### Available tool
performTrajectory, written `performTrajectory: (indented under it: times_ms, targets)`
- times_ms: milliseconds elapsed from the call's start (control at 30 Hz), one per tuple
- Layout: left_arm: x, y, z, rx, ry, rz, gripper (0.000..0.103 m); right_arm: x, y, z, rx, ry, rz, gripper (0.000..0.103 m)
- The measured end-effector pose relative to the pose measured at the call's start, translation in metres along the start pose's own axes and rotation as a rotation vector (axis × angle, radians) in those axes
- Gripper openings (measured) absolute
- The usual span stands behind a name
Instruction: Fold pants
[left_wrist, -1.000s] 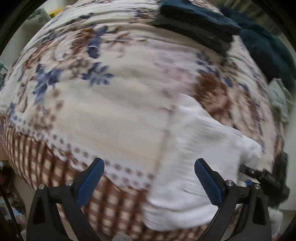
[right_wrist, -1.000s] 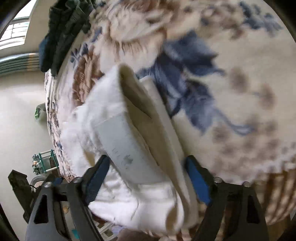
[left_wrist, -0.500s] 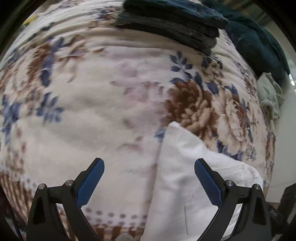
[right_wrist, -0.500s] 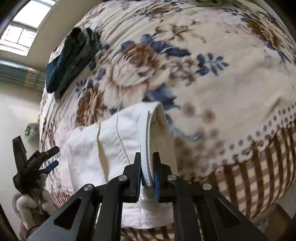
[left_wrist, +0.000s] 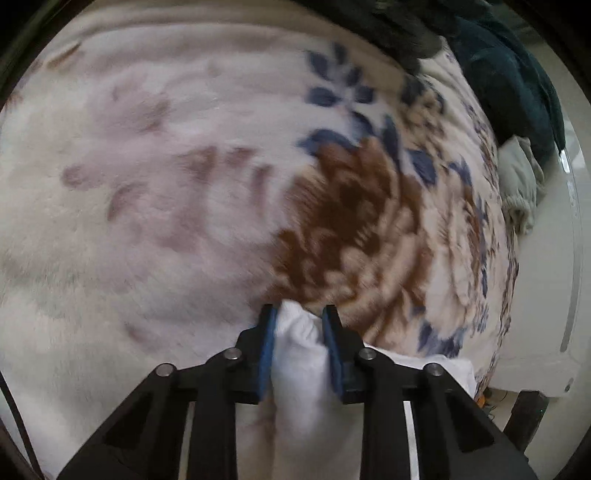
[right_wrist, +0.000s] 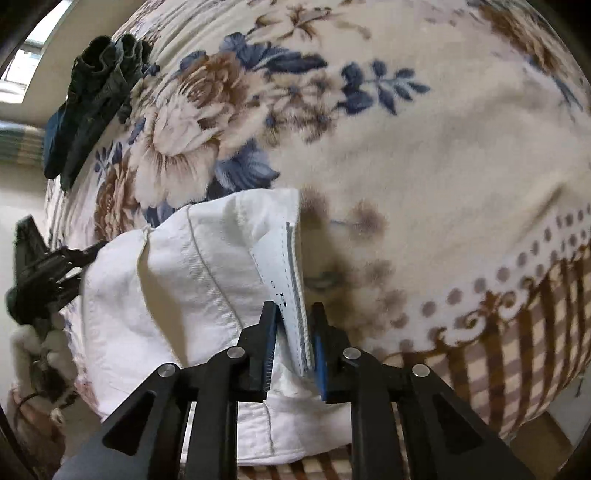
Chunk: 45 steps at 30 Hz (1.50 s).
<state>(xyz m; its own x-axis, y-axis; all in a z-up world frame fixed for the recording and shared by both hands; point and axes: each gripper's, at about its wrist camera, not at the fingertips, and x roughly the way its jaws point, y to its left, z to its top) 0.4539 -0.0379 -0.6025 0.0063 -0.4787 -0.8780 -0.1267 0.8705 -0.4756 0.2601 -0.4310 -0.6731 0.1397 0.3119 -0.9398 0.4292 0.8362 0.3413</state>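
Note:
The white pants (right_wrist: 177, 280) lie bunched on a floral blanket (right_wrist: 424, 155) near its front edge. My right gripper (right_wrist: 294, 314) is shut on the pants' waistband edge with its label. My left gripper (left_wrist: 298, 315) is shut on a bunched fold of the white pants (left_wrist: 299, 354), low over the blanket (left_wrist: 147, 192). The left gripper also shows at the left edge of the right wrist view (right_wrist: 48, 273), at the far side of the pants.
Folded dark clothes (right_wrist: 96, 96) lie at the blanket's far corner; they show as a dark pile (left_wrist: 509, 85) in the left wrist view. A light grey garment (left_wrist: 521, 184) lies at the right edge. The blanket's checked border (right_wrist: 535, 314) hangs over the front edge.
My left gripper went from open to shut on a fold of the pants and moved closer to the blanket. My right gripper closed on the waistband edge earlier and stays shut.

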Motion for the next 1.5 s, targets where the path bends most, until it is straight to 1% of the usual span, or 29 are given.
performTrajectory:
  times_ms: [67, 100, 133, 167, 200, 233, 267, 300, 400, 433, 467, 500, 533, 567, 633, 700, 767, 800, 867, 967, 1067, 1133, 1200, 1233, 1300, 1367, 1433, 1467, 1500]
  targets:
    - [-0.001, 0.006, 0.002, -0.054, 0.011, -0.035, 0.025, 0.005, -0.003, 0.000, 0.035, 0.034, 0.027, 0.026]
    - [-0.004, 0.008, 0.002, -0.079, 0.018, -0.061, 0.025, 0.007, -0.004, -0.001, 0.044, 0.060, 0.026, 0.036]
    - [-0.012, 0.007, -0.001, -0.088, 0.017, -0.081, 0.031, 0.005, -0.007, -0.003, 0.069, 0.078, 0.036, 0.042]
    - [-0.019, 0.005, -0.004, -0.081, 0.008, -0.074, 0.041, 0.000, -0.011, -0.006, 0.101, 0.082, 0.066, 0.044]
    - [-0.033, 0.002, -0.014, -0.057, -0.017, -0.066, 0.046, -0.005, -0.015, -0.009, 0.125, 0.079, 0.097, 0.048]
    - [-0.043, 0.000, -0.022, -0.039, -0.033, -0.070, 0.057, -0.014, -0.020, -0.016, 0.166, 0.067, 0.139, 0.058]
    - [-0.053, -0.003, -0.036, -0.018, -0.043, -0.066, 0.067, -0.019, -0.024, -0.021, 0.187, 0.059, 0.158, 0.064]
    - [-0.057, -0.005, -0.048, -0.001, -0.043, -0.059, 0.069, -0.022, -0.028, -0.029, 0.210, 0.054, 0.167, 0.073]
    - [-0.051, -0.008, -0.077, 0.036, -0.014, -0.030, 0.069, -0.013, -0.034, -0.051, 0.230, 0.095, 0.150, 0.073]
    - [-0.044, -0.008, -0.086, 0.047, -0.002, -0.003, 0.070, -0.006, -0.035, -0.060, 0.223, 0.116, 0.119, 0.066]
    - [-0.038, -0.006, -0.093, 0.046, 0.011, -0.001, 0.070, 0.001, -0.037, -0.071, 0.225, 0.133, 0.091, 0.060]
    - [-0.036, -0.002, -0.099, 0.023, 0.020, -0.024, 0.070, 0.003, -0.041, -0.079, 0.241, 0.133, 0.058, 0.058]
    - [-0.038, 0.001, -0.104, 0.000, 0.022, -0.043, 0.070, 0.004, -0.049, -0.089, 0.271, 0.134, -0.004, 0.059]
    - [-0.041, 0.003, -0.108, -0.006, 0.018, -0.048, 0.070, 0.002, -0.056, -0.096, 0.307, 0.125, 0.009, 0.060]
    - [-0.050, 0.003, -0.122, 0.014, 0.007, -0.027, 0.070, -0.005, -0.066, -0.111, 0.410, 0.121, 0.113, 0.062]
    - [-0.054, 0.002, -0.137, 0.031, 0.019, -0.024, 0.070, -0.013, -0.065, -0.119, 0.431, 0.122, 0.133, 0.062]
    - [-0.053, 0.004, -0.158, 0.049, 0.048, -0.026, 0.070, -0.020, -0.053, -0.126, 0.419, 0.142, 0.173, 0.062]
    - [-0.047, 0.005, -0.174, 0.062, 0.080, -0.030, 0.070, -0.021, -0.044, -0.130, 0.401, 0.158, 0.192, 0.062]
    - [-0.042, 0.008, -0.194, 0.076, 0.096, -0.041, 0.069, -0.026, -0.020, -0.130, 0.324, 0.193, 0.187, 0.062]
    - [-0.040, 0.009, -0.225, 0.093, 0.114, -0.046, 0.069, -0.036, 0.027, -0.118, 0.146, 0.219, 0.095, 0.062]
    - [-0.045, 0.013, -0.234, 0.076, 0.114, -0.055, 0.069, -0.032, 0.099, -0.082, -0.114, 0.224, 0.034, 0.063]
    - [-0.057, 0.012, -0.230, 0.059, 0.072, -0.059, 0.069, -0.022, 0.153, -0.061, -0.315, 0.233, -0.007, 0.063]
    - [-0.074, 0.010, -0.221, 0.061, 0.001, -0.048, 0.069, -0.012, 0.199, -0.041, -0.465, 0.239, -0.039, 0.063]
    - [-0.080, 0.008, -0.217, 0.064, -0.038, -0.047, 0.069, -0.003, 0.225, -0.031, -0.563, 0.243, -0.076, 0.064]
    - [-0.087, 0.010, -0.209, 0.068, -0.083, -0.051, 0.069, 0.015, 0.265, -0.012, -0.657, 0.291, -0.124, 0.064]
    - [-0.080, 0.013, -0.199, 0.060, -0.086, -0.073, 0.069, 0.036, 0.297, -0.009, -0.750, 0.366, -0.162, 0.064]
    - [-0.061, 0.015, -0.191, 0.053, -0.061, -0.126, 0.066, 0.063, 0.316, -0.019, -0.811, 0.486, -0.211, 0.064]
    - [-0.054, 0.015, -0.193, 0.051, -0.047, -0.130, 0.049, 0.075, 0.316, -0.023, -0.807, 0.544, -0.217, 0.064]
    - [-0.048, 0.016, -0.197, 0.059, -0.030, -0.148, 0.044, 0.085, 0.310, -0.027, -0.805, 0.591, -0.232, 0.063]
